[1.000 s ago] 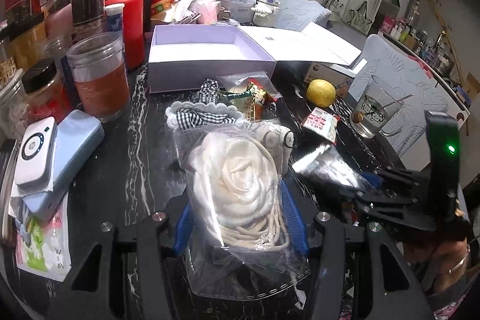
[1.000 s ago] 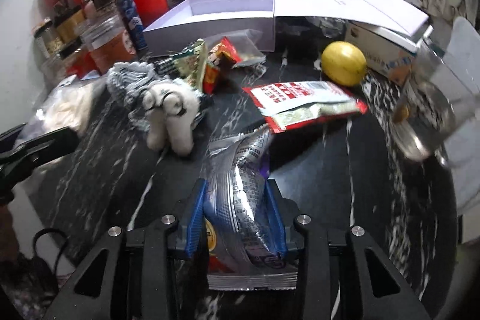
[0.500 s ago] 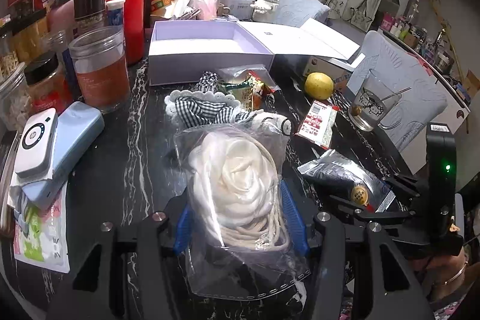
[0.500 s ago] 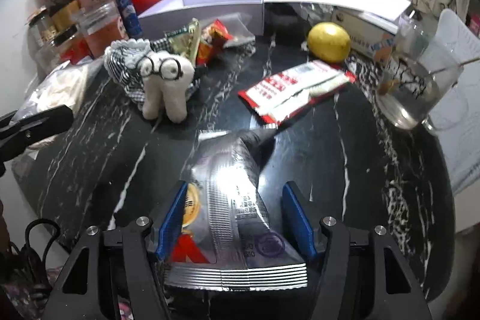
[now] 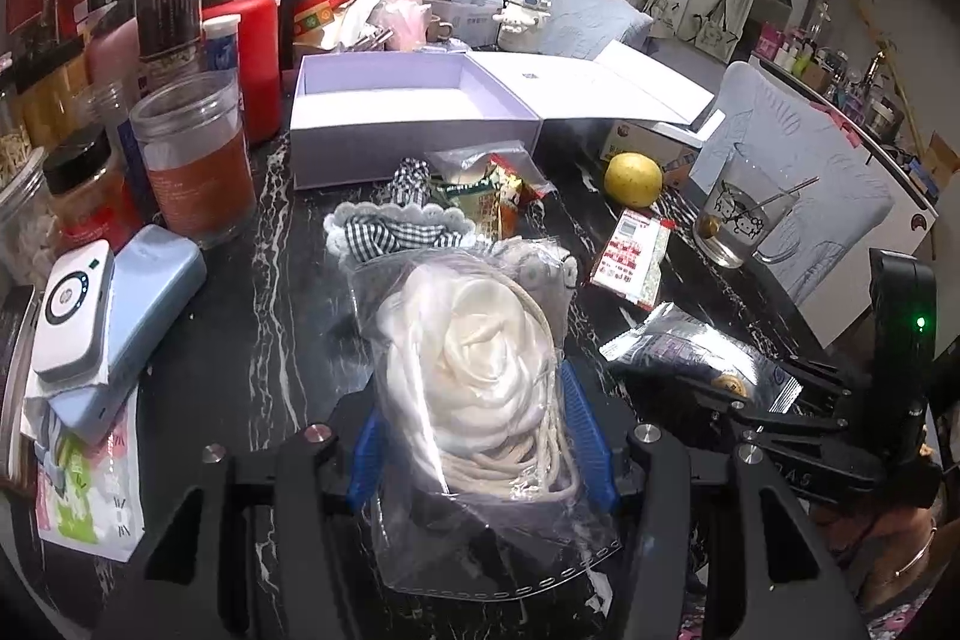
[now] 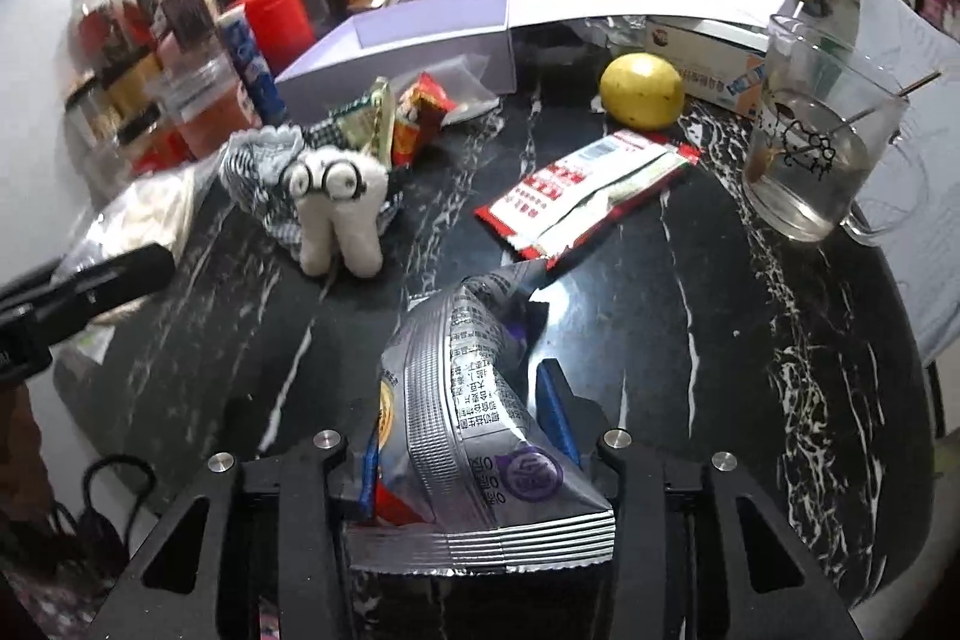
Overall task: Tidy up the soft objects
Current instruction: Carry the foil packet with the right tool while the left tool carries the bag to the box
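My left gripper [image 5: 477, 418] is shut on a clear bag of white fabric and cord [image 5: 474, 352], low over the black marble table [image 5: 240, 340]. In the right wrist view my right gripper [image 6: 462, 436] is closing; its blue pads [image 6: 555, 412] press a crumpled silver snack packet [image 6: 474, 382]. From the left wrist view that packet [image 5: 690, 346] shows at the right, between the right gripper's fingers. A white plush toy with glasses [image 6: 339, 202] stands on a checked cloth [image 5: 390, 232]. Behind them is an open lilac box [image 5: 414, 130].
Jars and bottles [image 5: 192, 160] crowd the left edge, with a blue case and a white device [image 5: 72, 310] in front. A lemon [image 6: 642, 91], a red-and-white sachet [image 6: 588, 184] and a glass mug [image 6: 810, 160] lie to the right. Small snack packs [image 6: 414, 118] sit before the box.
The right gripper's jaws spread wide with the silver packet lying flat between them, then narrowed again and bunched it up. The left gripper and its bag stayed put.
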`<state>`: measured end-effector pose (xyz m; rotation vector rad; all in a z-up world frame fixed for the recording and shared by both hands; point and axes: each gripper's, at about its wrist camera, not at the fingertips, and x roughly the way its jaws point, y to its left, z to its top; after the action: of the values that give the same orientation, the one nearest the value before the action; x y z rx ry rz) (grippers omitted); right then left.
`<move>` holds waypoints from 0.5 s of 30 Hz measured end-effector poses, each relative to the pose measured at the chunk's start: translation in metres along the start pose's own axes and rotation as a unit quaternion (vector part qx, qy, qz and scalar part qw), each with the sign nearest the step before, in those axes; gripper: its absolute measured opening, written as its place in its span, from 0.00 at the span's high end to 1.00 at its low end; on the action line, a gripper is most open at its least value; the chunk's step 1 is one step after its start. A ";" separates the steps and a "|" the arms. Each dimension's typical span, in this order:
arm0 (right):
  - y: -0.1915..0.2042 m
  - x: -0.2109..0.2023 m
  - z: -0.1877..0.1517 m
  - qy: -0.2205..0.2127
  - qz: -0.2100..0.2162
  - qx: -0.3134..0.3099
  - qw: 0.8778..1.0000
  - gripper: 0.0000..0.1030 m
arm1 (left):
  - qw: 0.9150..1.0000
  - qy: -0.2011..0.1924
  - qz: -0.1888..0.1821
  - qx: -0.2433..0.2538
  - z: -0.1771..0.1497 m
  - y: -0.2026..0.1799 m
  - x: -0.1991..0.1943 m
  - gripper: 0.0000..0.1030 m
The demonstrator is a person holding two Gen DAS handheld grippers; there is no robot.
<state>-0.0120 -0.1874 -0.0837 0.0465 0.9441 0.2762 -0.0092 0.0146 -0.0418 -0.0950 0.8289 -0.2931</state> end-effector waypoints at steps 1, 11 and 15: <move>0.000 -0.002 0.003 -0.003 0.002 0.001 1.000 0.59 | 1.000 -0.003 -0.001 0.000 0.002 0.000 -0.001 0.49; 0.004 -0.026 0.034 -0.041 0.046 0.001 0.998 0.59 | 0.999 -0.035 -0.011 0.017 0.028 -0.005 -0.006 0.49; 0.005 -0.031 0.052 -0.054 0.062 -0.002 0.997 0.59 | 0.998 -0.051 -0.014 0.027 0.045 -0.010 -0.005 0.49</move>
<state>0.0117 -0.1867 -0.0274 0.1153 0.8344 0.3865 0.0187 0.0052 -0.0066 -0.0712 0.7194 -0.3340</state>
